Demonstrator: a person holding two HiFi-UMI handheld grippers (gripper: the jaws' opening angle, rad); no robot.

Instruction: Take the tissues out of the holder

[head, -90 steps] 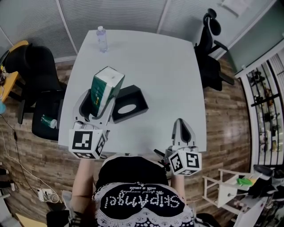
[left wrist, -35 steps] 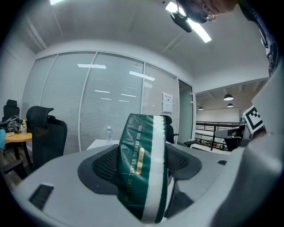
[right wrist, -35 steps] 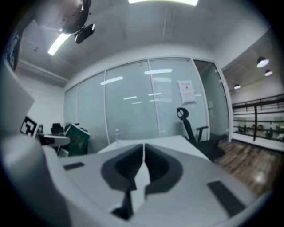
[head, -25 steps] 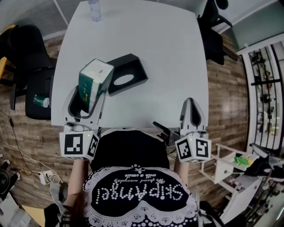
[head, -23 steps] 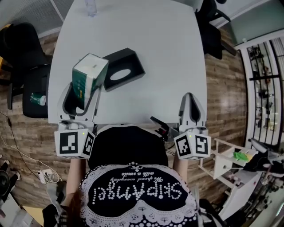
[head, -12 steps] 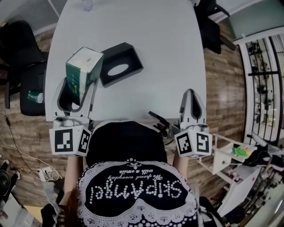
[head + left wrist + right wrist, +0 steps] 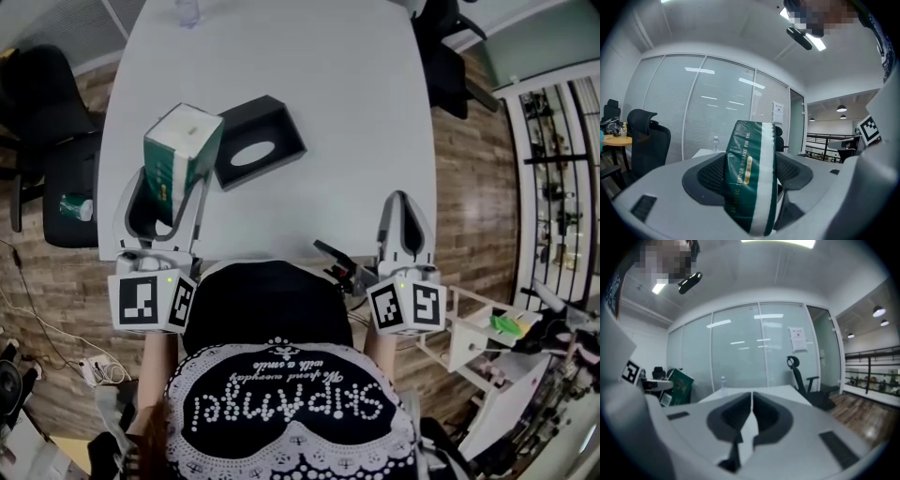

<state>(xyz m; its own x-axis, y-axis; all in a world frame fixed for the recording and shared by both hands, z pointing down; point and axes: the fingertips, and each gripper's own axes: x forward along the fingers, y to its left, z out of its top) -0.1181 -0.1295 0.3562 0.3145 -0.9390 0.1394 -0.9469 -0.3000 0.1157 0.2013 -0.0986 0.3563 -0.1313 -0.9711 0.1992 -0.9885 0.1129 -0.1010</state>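
**Head view, left to right.** My left gripper [image 7: 174, 187] sits at 9 o'clock of the white table [image 7: 337, 103]. Its jaws are clenched on the tissue pack [image 7: 182, 153], a green packet with a white band. The left gripper view shows the packet pinched between the two dark pads and tilted slightly, its top leaning right.

The tissue pack is outside the black holder [image 7: 277, 128], which lies on the table at the packet's 3 o'clock with its oval opening upward. In the head view the packet's edge overlaps the holder's near-left corner, and I cannot tell whether they touch.

A water bottle [image 7: 716, 143] stands at the table's far edge, toward 11 o'clock.

My right gripper [image 7: 402, 201] rests at 5 o'clock, over the table's near edge. Its jaws are closed together and grasp nothing.
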